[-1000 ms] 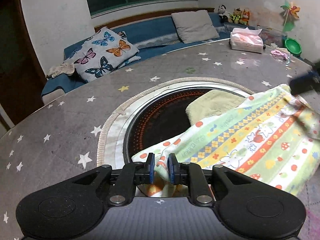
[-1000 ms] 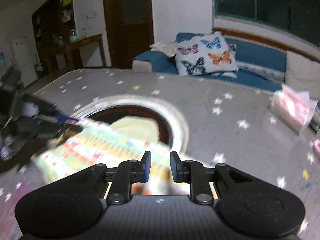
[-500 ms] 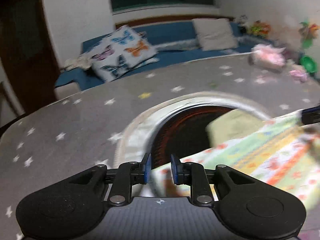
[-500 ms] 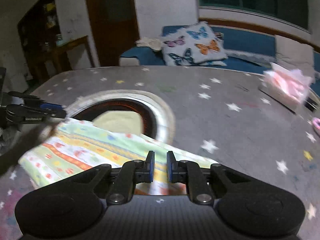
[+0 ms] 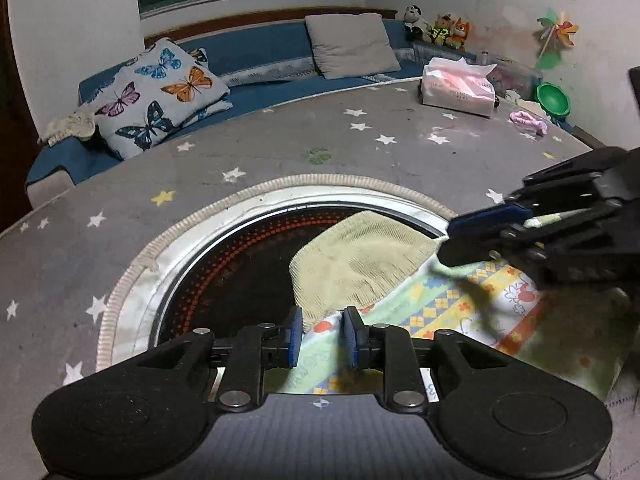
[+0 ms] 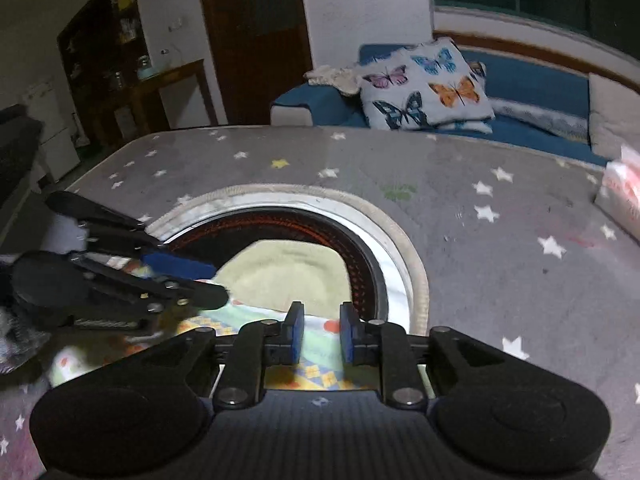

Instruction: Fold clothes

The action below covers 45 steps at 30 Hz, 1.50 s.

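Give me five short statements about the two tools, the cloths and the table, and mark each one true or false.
1. The left tool stands open over the patterned cloth. True.
2. A plain yellowish cloth lies partly on the round dark inset. True.
3. The tissue pack sits inside the round inset. False: it sits on the starred table cover, near the far edge.
4. The butterfly pillow lies on the table. False: it lies on the blue sofa.
5. The right tool is open. True.
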Tool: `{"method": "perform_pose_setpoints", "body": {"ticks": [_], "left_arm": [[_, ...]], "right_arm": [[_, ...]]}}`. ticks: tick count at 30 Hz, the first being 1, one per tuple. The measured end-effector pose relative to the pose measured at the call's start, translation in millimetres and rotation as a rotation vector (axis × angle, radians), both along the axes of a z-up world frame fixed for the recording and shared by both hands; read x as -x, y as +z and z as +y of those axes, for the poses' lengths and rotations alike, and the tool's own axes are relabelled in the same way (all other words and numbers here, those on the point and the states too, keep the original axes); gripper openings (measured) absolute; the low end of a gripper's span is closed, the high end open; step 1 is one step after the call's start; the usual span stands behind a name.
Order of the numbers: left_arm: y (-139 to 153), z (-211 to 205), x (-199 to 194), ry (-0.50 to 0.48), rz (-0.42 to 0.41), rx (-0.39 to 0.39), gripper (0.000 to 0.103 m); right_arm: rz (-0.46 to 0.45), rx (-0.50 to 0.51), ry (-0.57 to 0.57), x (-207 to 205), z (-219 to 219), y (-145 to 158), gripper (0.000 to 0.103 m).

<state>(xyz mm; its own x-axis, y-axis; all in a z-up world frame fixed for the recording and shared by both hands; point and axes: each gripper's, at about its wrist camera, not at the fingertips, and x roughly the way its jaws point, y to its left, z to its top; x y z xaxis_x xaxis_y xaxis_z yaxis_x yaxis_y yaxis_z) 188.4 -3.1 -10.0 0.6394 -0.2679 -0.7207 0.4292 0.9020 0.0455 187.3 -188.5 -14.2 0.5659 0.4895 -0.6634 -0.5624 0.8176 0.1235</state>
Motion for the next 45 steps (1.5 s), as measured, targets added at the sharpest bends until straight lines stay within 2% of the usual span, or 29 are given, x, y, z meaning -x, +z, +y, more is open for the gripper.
{"method": "perform_pose_setpoints", "body": {"ticks": [7, 11, 13, 17, 21, 25, 29, 34, 37, 39, 45], "left_arm": [[-2.3, -6.7, 0.6, -0.004, -0.019, -0.031, 0.026], [-4.8, -11.1, 4.4, -0.005, -0.046, -0.053, 0.026], [-4.6, -12.3, 7.3, 0.007, -0.052, -0.059, 0.026], [6.6, -6.9, 25.5, 0.040, -0.087, -0.044, 0.026], [19.2, 2.6, 60.6, 0.029, -0.127, -0.011, 0.026], [14.5, 3.1, 95.8, -0.001, -0.126, 0.004, 0.026], [-0.4, 5.5, 118.8, 0.003, -0.120, -0.032, 0.025], [-2.2, 26.4, 124.2, 0.071, -0.112, 0.011, 0.026], [-2.6, 36.9, 121.1, 0.109, -0.104, 0.012, 0.025], [-7.7, 44.4, 117.6, 0.136, -0.097, -0.002, 0.025], [-3.0, 67.6, 107.0, 0.214, -0.079, 0.044, 0.025]], "right_arm": [[0.014, 0.027, 0.162, 44.8, 23.7, 1.1, 0.020], [0.010, 0.046, 0.228, 82.3, 33.9, -3.3, 0.023], [0.017, 0.042, 0.257, 99.3, 37.5, -5.4, 0.028], [-0.034, 0.056, 0.305, 128.5, 41.0, -1.3, 0.028], [-0.052, -0.006, 0.249, 130.3, 25.8, 10.5, 0.029], [-0.035, -0.017, 0.124, 119.4, 4.2, 4.5, 0.029], [-0.013, -0.016, 0.042, 122.1, -22.9, -5.0, 0.029], [0.008, 0.022, -0.060, 122.6, -56.1, -4.2, 0.030], [0.016, 0.008, -0.100, 119.7, -70.0, -2.3, 0.030], [0.026, 0.000, -0.106, 116.3, -72.6, -3.5, 0.030], [0.013, 0.008, -0.111, 110.1, -73.8, 0.3, 0.030]]}}
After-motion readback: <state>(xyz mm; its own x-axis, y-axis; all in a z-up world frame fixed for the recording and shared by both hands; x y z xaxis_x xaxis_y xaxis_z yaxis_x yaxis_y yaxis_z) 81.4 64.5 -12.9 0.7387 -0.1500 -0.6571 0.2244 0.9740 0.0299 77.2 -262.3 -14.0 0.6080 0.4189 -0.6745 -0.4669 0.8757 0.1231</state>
